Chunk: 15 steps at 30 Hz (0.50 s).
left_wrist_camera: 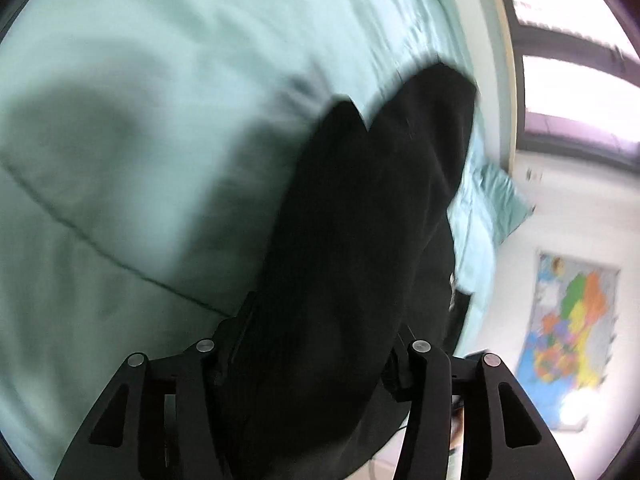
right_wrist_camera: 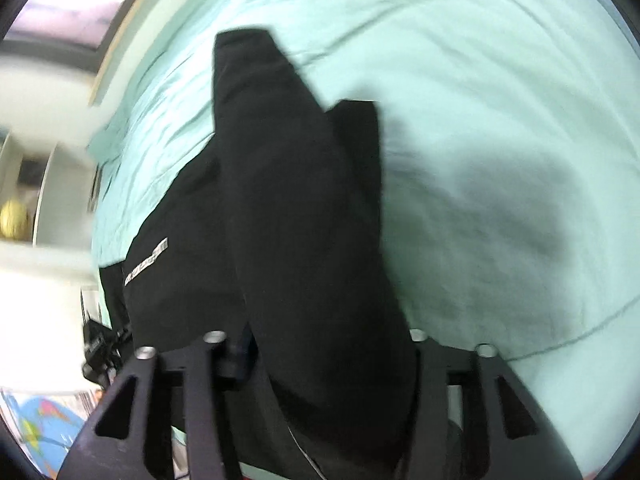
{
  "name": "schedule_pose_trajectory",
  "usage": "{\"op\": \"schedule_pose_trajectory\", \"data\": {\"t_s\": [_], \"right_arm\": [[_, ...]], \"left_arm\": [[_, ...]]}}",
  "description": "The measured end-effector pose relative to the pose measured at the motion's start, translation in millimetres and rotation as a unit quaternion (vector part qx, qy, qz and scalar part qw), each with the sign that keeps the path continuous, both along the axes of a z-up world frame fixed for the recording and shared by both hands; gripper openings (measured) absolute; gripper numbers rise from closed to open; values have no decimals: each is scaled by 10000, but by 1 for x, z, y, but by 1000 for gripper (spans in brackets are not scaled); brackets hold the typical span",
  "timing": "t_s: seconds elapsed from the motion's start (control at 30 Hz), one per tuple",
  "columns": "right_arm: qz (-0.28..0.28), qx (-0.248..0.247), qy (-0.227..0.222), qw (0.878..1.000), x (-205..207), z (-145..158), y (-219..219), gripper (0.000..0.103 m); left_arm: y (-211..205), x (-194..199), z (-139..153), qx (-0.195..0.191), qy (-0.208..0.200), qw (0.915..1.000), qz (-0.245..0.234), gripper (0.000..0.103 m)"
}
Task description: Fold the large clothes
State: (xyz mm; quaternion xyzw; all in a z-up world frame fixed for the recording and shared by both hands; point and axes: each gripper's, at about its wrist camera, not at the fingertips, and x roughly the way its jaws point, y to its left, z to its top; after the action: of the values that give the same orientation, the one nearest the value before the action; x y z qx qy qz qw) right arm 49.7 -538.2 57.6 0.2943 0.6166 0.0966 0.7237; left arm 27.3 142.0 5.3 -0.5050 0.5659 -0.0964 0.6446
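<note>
A large black garment (left_wrist_camera: 360, 220) hangs from my left gripper (left_wrist_camera: 316, 344) above a mint-green bed sheet (left_wrist_camera: 140, 100). The jaws are shut on the cloth, and the fingertips are hidden by it. In the right wrist view the same black garment (right_wrist_camera: 288, 200) hangs from my right gripper (right_wrist_camera: 324, 340), which is also shut on it. A small grey label (right_wrist_camera: 146, 262) shows on the garment's left side. The lower end of the garment trails toward the sheet (right_wrist_camera: 480, 100). Both views are blurred by motion.
The bed's pale edge (left_wrist_camera: 496, 80) runs beside a window (left_wrist_camera: 580, 92). A coloured map (left_wrist_camera: 568, 332) hangs on a white wall. A shelf with a yellow object (right_wrist_camera: 14, 218) stands left of the bed. A dark shadow lies on the sheet (right_wrist_camera: 512, 216).
</note>
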Motion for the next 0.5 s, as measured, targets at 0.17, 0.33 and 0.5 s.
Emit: {"op": "schedule_pose_trajectory", "data": {"t_s": [0.17, 0.33, 0.5], "right_arm": [[-116, -682, 203, 9974, -9, 22, 3, 66], [93, -2485, -236, 9683, -6, 74, 14, 68], [1009, -2693, -851, 9540, -2, 96, 105, 99]], "left_arm": [[27, -17, 40, 746, -214, 9966, 291, 55], [1, -2, 107, 2049, -887, 9736, -472, 55], [-59, 19, 115, 2567, -1215, 9515, -1186, 56]]}}
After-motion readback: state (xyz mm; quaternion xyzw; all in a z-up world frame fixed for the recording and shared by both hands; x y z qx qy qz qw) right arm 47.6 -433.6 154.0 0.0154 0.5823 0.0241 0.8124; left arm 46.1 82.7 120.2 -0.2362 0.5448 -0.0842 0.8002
